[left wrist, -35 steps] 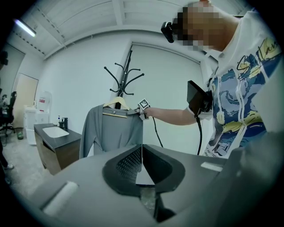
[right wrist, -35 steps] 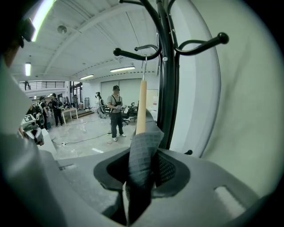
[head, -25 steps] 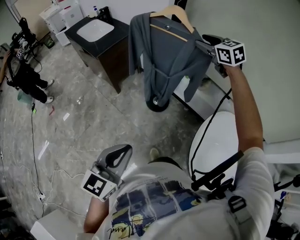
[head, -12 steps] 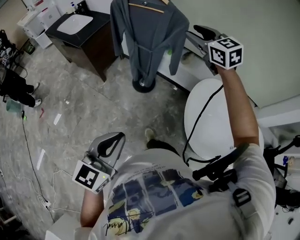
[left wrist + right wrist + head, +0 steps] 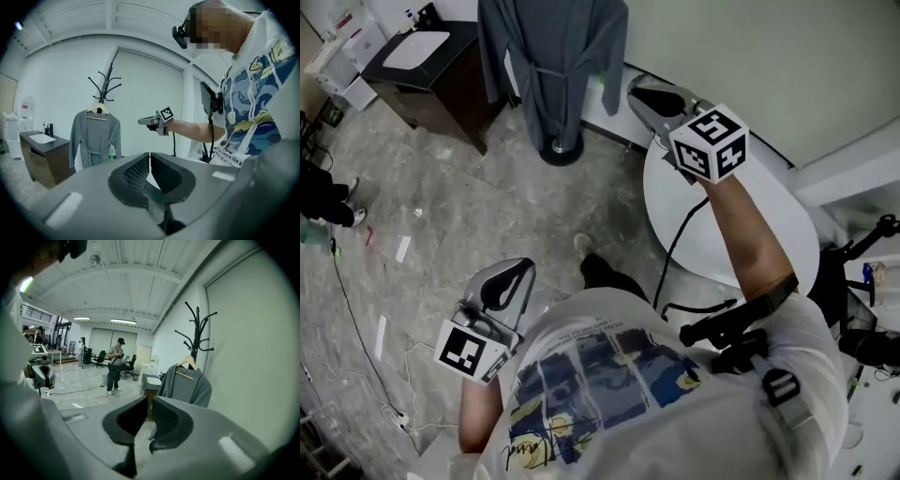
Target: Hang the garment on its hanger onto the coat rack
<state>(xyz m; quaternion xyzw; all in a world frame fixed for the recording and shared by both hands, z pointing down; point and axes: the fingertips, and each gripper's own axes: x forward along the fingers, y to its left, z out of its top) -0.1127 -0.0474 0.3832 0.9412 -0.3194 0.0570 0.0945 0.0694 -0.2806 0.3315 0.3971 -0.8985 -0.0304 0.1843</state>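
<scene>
Left claw (image 5: 525, 269) clamped (empty); right claw (image 5: 637, 89) closing, empty.

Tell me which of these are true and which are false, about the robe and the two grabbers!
1. The grey robe, on its hanger, hangs on the coat rack. True.
2. The right gripper holds the hanger. False: nothing is between its jaws, which are closing.
3. The left gripper is shut and empty. True.
4. The sink is black. False: it is white, set in a dark cabinet.
</scene>
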